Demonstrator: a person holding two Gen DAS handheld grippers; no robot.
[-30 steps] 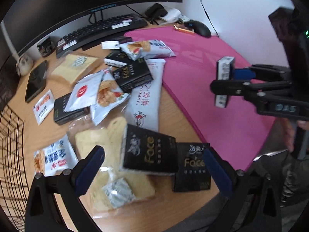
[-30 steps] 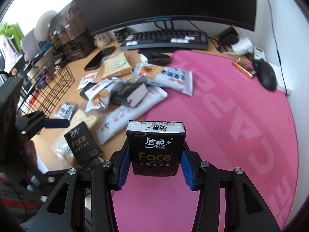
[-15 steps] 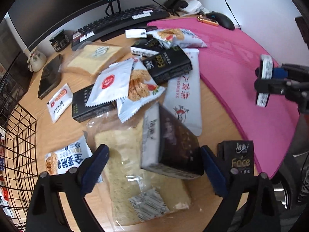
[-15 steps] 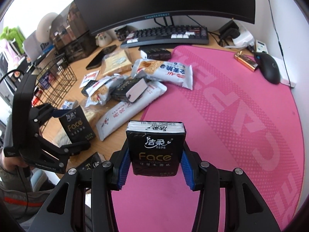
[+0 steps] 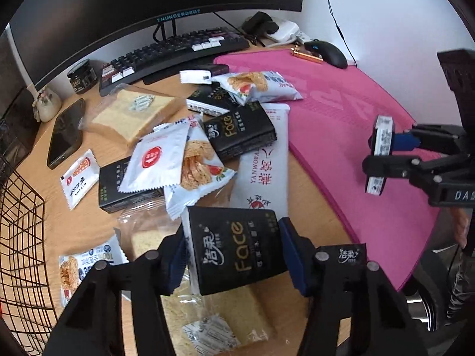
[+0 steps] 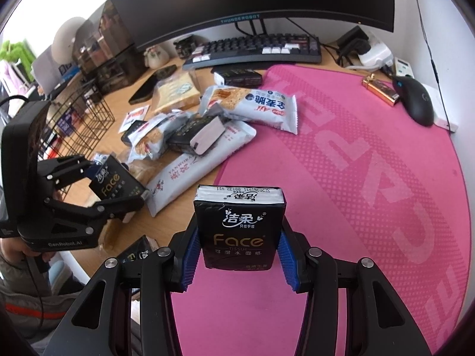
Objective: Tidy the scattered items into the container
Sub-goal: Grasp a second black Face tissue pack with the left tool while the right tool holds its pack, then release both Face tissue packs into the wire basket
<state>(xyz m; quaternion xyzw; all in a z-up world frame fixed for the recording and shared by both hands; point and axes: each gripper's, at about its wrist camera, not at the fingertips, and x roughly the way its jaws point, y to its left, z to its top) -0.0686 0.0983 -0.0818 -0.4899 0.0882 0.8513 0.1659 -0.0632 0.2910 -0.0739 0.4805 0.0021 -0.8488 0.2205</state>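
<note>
Both grippers loaded, basket not fed yet

Left of the pile, the wire basket [image 5: 20, 237] is cut off by the frame, so no idea what's inside. The left gripper [image 5: 234, 255] is clamped on a black tissue pack [image 5: 234, 252] just off the pile's near edge; right of the pile, over the pink mat [image 6: 371, 163], the right gripper [image 6: 239, 249] squeezes another pack [image 6: 239, 228]. Most of the snack pile [image 5: 184, 154] looks left to move.
</note>
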